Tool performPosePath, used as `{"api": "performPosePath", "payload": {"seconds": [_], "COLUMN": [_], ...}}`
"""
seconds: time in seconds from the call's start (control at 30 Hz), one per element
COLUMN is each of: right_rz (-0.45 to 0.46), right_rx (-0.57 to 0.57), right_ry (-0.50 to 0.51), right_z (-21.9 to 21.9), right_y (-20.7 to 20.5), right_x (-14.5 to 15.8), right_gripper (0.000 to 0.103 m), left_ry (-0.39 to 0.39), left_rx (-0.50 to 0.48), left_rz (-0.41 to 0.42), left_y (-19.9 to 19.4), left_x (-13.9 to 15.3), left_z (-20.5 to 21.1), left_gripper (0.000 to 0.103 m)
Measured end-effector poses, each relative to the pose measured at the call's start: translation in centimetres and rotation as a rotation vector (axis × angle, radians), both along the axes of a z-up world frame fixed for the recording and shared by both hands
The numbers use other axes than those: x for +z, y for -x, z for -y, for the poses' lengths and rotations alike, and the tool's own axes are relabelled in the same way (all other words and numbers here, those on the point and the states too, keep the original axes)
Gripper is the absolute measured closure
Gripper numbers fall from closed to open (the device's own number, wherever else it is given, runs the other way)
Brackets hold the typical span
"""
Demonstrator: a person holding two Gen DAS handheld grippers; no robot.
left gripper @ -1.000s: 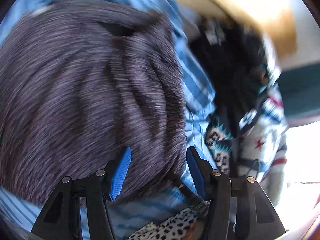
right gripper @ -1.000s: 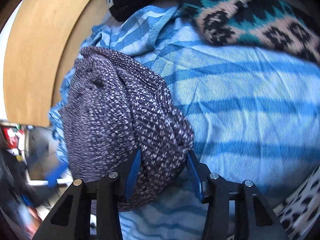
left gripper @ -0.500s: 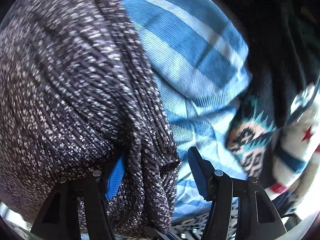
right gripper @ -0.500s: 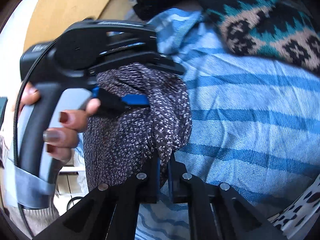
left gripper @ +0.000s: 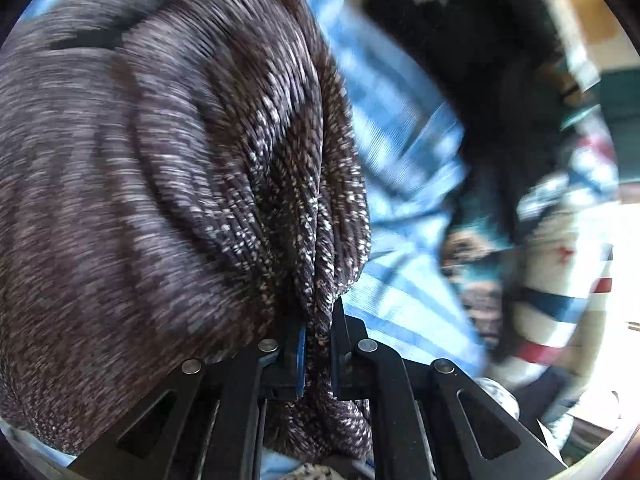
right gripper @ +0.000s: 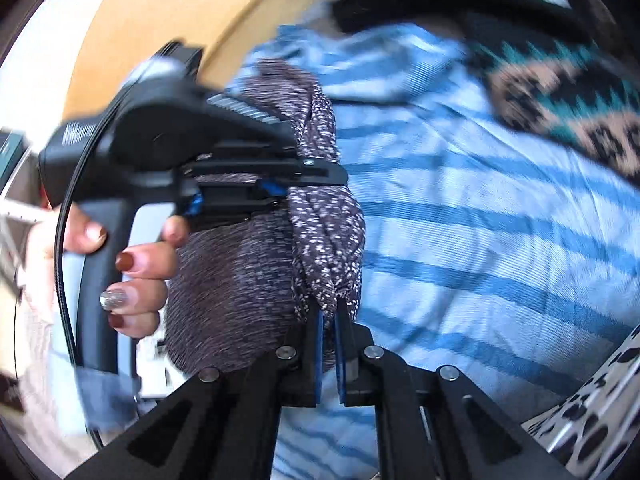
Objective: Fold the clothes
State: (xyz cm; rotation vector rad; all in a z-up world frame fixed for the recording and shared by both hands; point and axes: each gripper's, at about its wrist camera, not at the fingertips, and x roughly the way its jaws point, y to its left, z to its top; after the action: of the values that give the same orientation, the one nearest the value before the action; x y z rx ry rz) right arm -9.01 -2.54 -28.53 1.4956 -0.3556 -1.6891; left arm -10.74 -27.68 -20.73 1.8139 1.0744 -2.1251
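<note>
Across the tan wooden tabletop (right gripper: 160,20) lies a pile of clothes: one blue striped shirt (right gripper: 480,220), one patterned knit sweater (right gripper: 560,92) and one leopard-print piece (right gripper: 600,412). One speckled purple garment (left gripper: 160,180) hangs bunched above the shirt. Both the left gripper (left gripper: 318,344) and right gripper (right gripper: 328,344) have jaws clamped on its folds, with one hand (right gripper: 132,272) visible.

A home, by the look of it: a heap of mixed laundry, with a blue-and-white striped cotton garment (right gripper: 480,216), a teal-and-tan patterned knit (right gripper: 560,92) and leopard-print fabric (right gripper: 600,420), lies piled on a light wooden table (right gripper: 160,20).
</note>
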Motion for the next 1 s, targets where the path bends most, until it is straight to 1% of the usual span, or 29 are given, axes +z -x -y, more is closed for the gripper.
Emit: {"api": "performPosePath", "payload": {"seconds": [0.03,0.07,0.1,0.13,0.17,0.2,0.23,0.27,0.3,0.33,0.37,0.4,0.43,0.47,0.53,0.6,0.67,0.73,0.8,0.9,0.93,0.97,1.0], "right_rz": [-0.013,-0.027,-0.057,-0.082,-0.108,-0.132,-0.132,-0.132,-0.118,-0.104,-0.084,-0.065,-0.054,-0.043,-0.016,0.014,0.01,-0.01,-0.031,-0.058,-0.073,-0.1,-0.131], "right_rx": [0.013,0.027,0.052,0.081,0.109,0.138,0.173,0.207,0.226,0.246,0.263,0.28,0.286,0.288,0.296,0.31,0.336,0.362,0.387,0.374,0.364,0.356,0.356], "right_ry": [0.002,0.006,0.029,0.05,0.07,0.091,0.12,0.149,0.169,0.188,0.193,0.195,0.166,0.129,0.064,0.006,-0.059,-0.126,-0.18,-0.189,-0.188,-0.19,-0.203], "right_z": [0.2,0.4,1.5,2.4,3.4,4.3,5.0,5.7,6.7,7.6,8.3,9.1,9.9,11.0,13.1,15.1,15.7,17.0,18.0,18.4,18.5,18.4,18.7], "right_y": [-0.2,-0.4,-1.1,-2.3,-3.6,-4.9,-5.4,-6.0,-6.4,-6.8,-7.3,-7.8,-8.5,-8.9,-9.7,-10.6,-12.5,-13.5,-14.3,-14.4,-14.4,-14.4,-14.5], "right_x": [0.4,0.8,2.0,2.9,3.9,4.8,5.7,6.6,6.7,6.7,6.4,6.2,6.0,5.1,3.3,1.4,0.7,-0.3,-1.0,-0.6,-0.3,-0.2,0.0], "right_gripper": [0.091,0.087,0.077,0.07,0.066,0.064,0.061,0.051,0.048,0.048,0.048,0.047,0.045,0.044,0.044,0.044,0.044,0.044,0.044,0.044,0.044,0.044,0.044], "left_ry": [-0.012,-0.025,-0.037,-0.047,-0.05,-0.045,-0.03,-0.007,0.009,0.015,0.018,0.031,0.044,0.056,0.056,0.043,0.02,0.032,0.075,0.139,0.136,0.117,0.095], "left_rx": [0.032,0.066,0.113,0.164,0.209,0.251,0.296,0.355,0.403,0.453,0.508,0.554,0.6,0.644,0.679,0.698,0.708,0.705,0.672,0.596,0.592,0.613,0.656], "left_rz": [-0.066,-0.131,-0.185,-0.238,-0.283,-0.315,-0.34,-0.362,-0.375,-0.385,-0.388,-0.365,-0.342,-0.317,-0.249,-0.182,-0.16,-0.171,-0.186,-0.193,-0.195,-0.192,-0.189], "left_y": [-2.0,-4.0,-6.1,-8.8,-11.4,-13.2,-15.6,-18.3,-20.5,-22.5,-24.9,-27.0,-29.0,-31.0,-32.9,-34.3,-35.2,-35.7,-35.9,-35.9,-35.5,-36.1,-36.3], "left_x": [1.7,3.4,4.6,5.9,6.8,7.4,8.2,9.0,9.4,9.0,8.7,7.8,7.0,6.1,3.1,-0.6,-3.5,-4.1,-3.3,-2.3,-2.3,-2.2,-1.9], "left_z": [1.5,3.1,4.8,6.9,8.6,9.4,11.2,13.1,15.1,17.5,19.2,20.3,21.3,22.4,23.6,24.4,25.3,25.1,24.9,24.8,24.6,25.1,25.9], "left_gripper": [0.095,0.095,0.095,0.095,0.095,0.095,0.095,0.095,0.095,0.095,0.095,0.095,0.095,0.095,0.095,0.095,0.095,0.095,0.095,0.095,0.09,0.082,0.076]}}
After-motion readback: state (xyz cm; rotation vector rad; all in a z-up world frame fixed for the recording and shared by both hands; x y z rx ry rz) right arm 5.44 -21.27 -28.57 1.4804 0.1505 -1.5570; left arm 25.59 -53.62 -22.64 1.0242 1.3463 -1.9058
